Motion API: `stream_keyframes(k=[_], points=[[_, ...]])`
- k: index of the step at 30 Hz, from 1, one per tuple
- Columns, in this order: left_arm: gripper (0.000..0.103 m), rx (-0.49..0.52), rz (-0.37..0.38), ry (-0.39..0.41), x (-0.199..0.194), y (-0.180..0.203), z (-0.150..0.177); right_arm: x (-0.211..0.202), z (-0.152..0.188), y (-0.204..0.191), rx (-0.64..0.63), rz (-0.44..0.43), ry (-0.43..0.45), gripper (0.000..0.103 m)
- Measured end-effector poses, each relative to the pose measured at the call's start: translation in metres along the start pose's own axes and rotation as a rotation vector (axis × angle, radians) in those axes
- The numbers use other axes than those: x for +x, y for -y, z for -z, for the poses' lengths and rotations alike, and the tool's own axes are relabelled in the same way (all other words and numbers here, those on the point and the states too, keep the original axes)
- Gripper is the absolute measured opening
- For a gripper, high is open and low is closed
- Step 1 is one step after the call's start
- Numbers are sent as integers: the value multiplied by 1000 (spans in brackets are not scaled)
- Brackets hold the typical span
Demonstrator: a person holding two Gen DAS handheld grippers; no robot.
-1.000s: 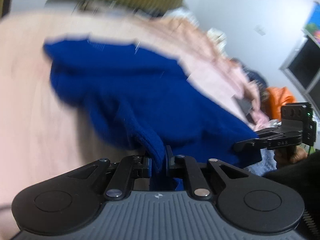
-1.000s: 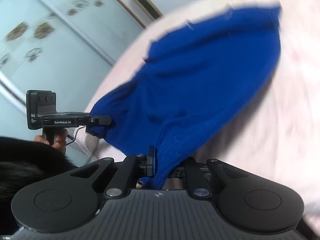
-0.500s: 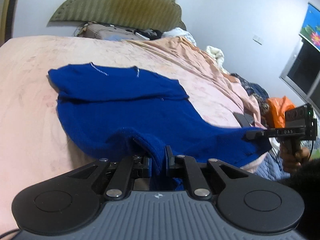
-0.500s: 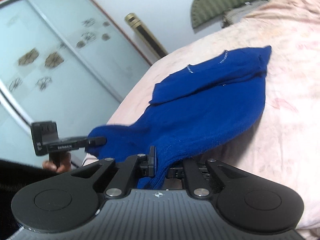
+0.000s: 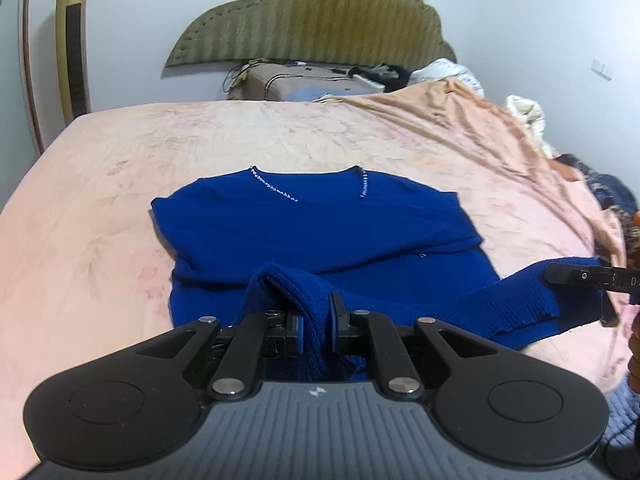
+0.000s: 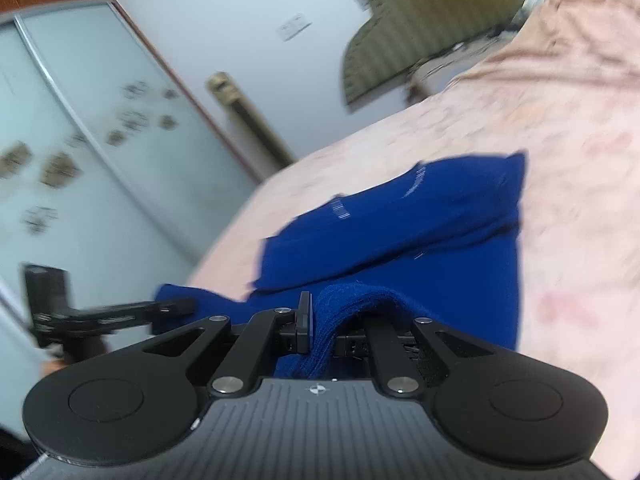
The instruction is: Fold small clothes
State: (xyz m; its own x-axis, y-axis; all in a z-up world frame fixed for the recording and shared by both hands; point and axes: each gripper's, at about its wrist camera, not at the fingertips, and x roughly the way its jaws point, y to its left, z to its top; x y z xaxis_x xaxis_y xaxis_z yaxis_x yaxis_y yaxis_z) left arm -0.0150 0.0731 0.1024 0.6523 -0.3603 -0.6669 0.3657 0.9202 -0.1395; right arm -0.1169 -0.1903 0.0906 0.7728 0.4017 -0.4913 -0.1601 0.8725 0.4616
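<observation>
Left gripper [image 5: 316, 326] & right gripper [image 6: 322, 330] each clenched on sweater [image 5: 320, 224] hem, 6 o'clock edge; soft, floppy knit, hold by ribbing.

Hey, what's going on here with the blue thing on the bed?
A person is folding a royal-blue knit sweater on a bed with a pink floral sheet. The left gripper and right gripper are each shut on the ribbed hem, lifting the near edge. The beaded neckline end lies flat, sleeves folded across.
</observation>
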Motion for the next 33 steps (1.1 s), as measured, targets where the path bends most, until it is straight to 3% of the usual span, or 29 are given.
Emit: stream_keyframes(k=[2,9,33], points=[[12,2,-39,-8,13,5,-5,12,-2,-8,-51,70,17,12],[12,50,-125,-21,42,19,-12,50,-9,-12,-92,153,41,12],[12,107,-208,-1,73,28,-42,71,-37,15,17,171,120,12]])
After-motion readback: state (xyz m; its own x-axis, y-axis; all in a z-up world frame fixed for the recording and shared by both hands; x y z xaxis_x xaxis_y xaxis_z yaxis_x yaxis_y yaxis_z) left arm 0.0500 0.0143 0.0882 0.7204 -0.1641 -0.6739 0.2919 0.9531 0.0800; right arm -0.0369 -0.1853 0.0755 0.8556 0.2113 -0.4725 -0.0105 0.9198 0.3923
